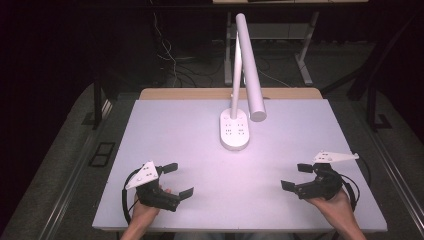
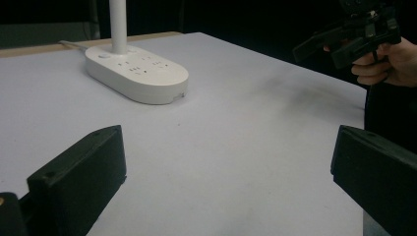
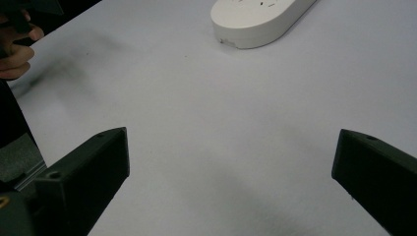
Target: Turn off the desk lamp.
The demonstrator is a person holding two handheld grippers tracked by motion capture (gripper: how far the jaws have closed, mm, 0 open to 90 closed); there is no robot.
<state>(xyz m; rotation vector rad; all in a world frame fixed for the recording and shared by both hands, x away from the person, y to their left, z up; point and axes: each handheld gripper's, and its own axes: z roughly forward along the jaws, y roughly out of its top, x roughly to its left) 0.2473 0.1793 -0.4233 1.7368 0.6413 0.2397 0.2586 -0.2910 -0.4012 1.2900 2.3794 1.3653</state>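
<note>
Desk lamp point(image 1: 240, 100) is the one object on the table, white, oval base point(image 1: 235, 131) sitting at centre toward the far side, upright stem, long tube head point(image 1: 250, 70) angled out over the base. Left gripper point(image 1: 177, 180) near the front left corner, jaws wide apart, nothing between them, held in the person's left hand point(image 1: 145, 207), grey three-cornered plate point(image 1: 144, 174) on top, cable looping off behind it. Right gripper point(image 1: 296, 176) near the front right, jaws also spread, empty, in the right hand point(image 1: 332, 200), grey plate point(image 1: 335, 157) above it. Both grippers point inward toward each other, well apart from the lamp base and from one another. In the left gripper view the base point(image 2: 137, 73) sits ahead left with button markings on top, the right gripper point(image 2: 344, 42) farther off at upper right. Bare white tabletop point(image 1: 200, 150) between everything, nothing blocking the way to the base. Beyond the table: dark floor, cables point(image 1: 170, 55), legs of another table point(image 1: 305, 55).
</note>
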